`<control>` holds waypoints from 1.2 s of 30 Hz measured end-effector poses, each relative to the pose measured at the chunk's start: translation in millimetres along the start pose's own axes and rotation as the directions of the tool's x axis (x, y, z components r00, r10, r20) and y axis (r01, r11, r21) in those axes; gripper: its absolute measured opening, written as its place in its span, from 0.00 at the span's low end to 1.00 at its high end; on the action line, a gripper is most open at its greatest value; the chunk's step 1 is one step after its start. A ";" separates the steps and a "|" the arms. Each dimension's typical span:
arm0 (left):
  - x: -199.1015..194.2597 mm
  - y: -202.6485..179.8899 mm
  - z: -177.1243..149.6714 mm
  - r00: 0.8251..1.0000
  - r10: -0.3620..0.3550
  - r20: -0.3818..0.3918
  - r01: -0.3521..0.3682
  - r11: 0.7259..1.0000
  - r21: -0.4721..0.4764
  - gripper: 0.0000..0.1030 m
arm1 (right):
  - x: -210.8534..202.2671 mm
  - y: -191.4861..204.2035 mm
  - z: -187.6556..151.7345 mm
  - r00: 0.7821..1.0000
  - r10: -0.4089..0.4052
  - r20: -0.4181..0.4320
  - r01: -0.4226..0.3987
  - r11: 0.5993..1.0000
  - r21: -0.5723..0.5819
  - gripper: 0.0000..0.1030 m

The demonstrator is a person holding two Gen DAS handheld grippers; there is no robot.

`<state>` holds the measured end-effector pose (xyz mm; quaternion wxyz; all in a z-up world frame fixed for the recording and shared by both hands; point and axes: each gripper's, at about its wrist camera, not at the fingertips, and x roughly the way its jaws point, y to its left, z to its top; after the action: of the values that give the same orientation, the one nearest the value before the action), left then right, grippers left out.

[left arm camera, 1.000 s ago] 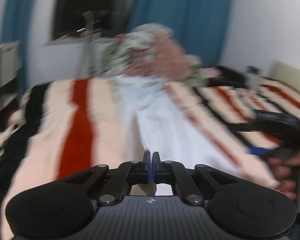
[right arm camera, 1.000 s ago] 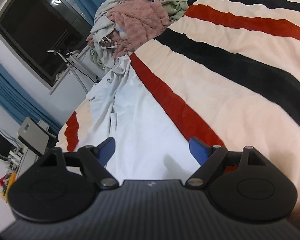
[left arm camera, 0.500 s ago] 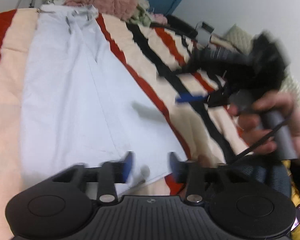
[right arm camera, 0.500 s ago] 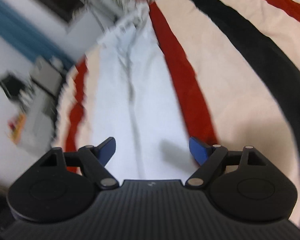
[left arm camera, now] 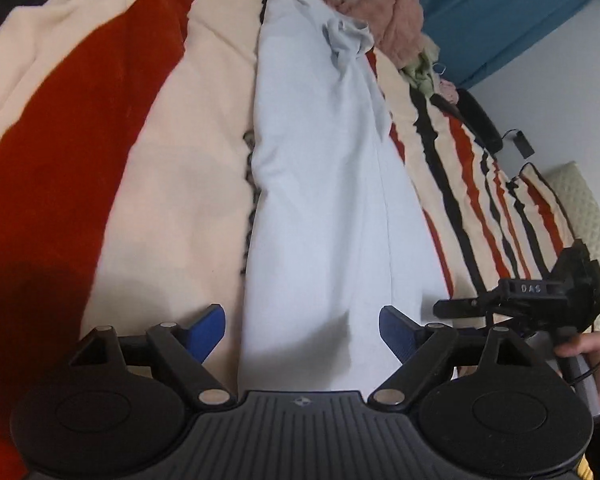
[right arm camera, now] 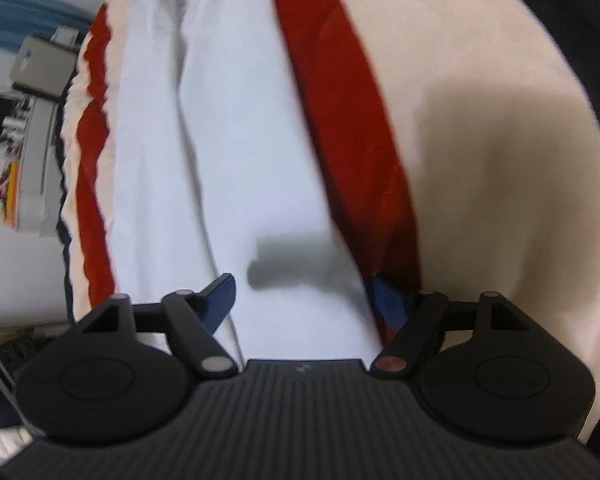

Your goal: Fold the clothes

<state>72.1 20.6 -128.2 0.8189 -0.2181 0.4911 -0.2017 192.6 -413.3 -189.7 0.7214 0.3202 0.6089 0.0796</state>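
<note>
I see both my left tongs (left arm camera: pixel 302 330) and right tongs (right arm camera: pixel 302 300) spread wide, holding nothing, above the white trousers (left arm camera: pixel 320 200) laid lengthwise on the striped bed blanket (left arm camera: pixel 148 160). The trousers' near end is hidden behind my tong bodies, and the right wrist view is blurred.

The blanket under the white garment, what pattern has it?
Cream blanket with red and black stripes, clearest in the left wrist view.

The only lettering I can make out reads "DAS", pale on the black body of the right gripper (left arm camera: pixel 540 300).
</note>
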 end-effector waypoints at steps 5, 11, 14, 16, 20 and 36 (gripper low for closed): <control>6.1 12.6 -2.1 1.000 -0.021 -0.002 0.021 0.997 -0.075 0.83 | -6.0 -8.3 -0.1 0.999 -0.008 0.032 0.007 0.999 0.042 0.72; 17.1 19.3 -5.9 0.997 -0.070 -0.009 0.069 0.991 -0.116 0.72 | 3.6 9.5 0.9 0.998 -0.057 -0.026 0.055 0.997 -0.053 0.74; 18.3 10.7 -6.8 0.994 -0.108 0.006 0.108 0.991 -0.080 0.53 | 10.7 34.6 -5.3 0.994 -0.041 -0.099 0.022 0.983 -0.183 0.64; 17.2 7.3 -10.8 0.992 -0.128 0.012 0.129 0.989 -0.072 0.47 | 10.0 48.4 -12.4 0.991 0.001 -0.135 -0.033 0.970 -0.241 0.53; 24.1 8.1 -17.4 0.995 -0.092 -0.028 0.089 0.992 -0.094 0.46 | 12.5 61.7 -21.0 0.984 -0.119 -0.132 0.071 0.945 -0.318 0.46; 14.2 -2.4 -21.0 0.997 -0.074 -0.009 0.074 0.996 -0.050 0.05 | 13.3 109.4 -62.1 0.957 -0.288 0.010 0.238 0.767 -0.596 0.12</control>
<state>59.3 7.6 -145.9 0.8026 -0.2552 0.4918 -0.2210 168.2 -298.3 -142.8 0.7634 -0.0124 0.6213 0.1763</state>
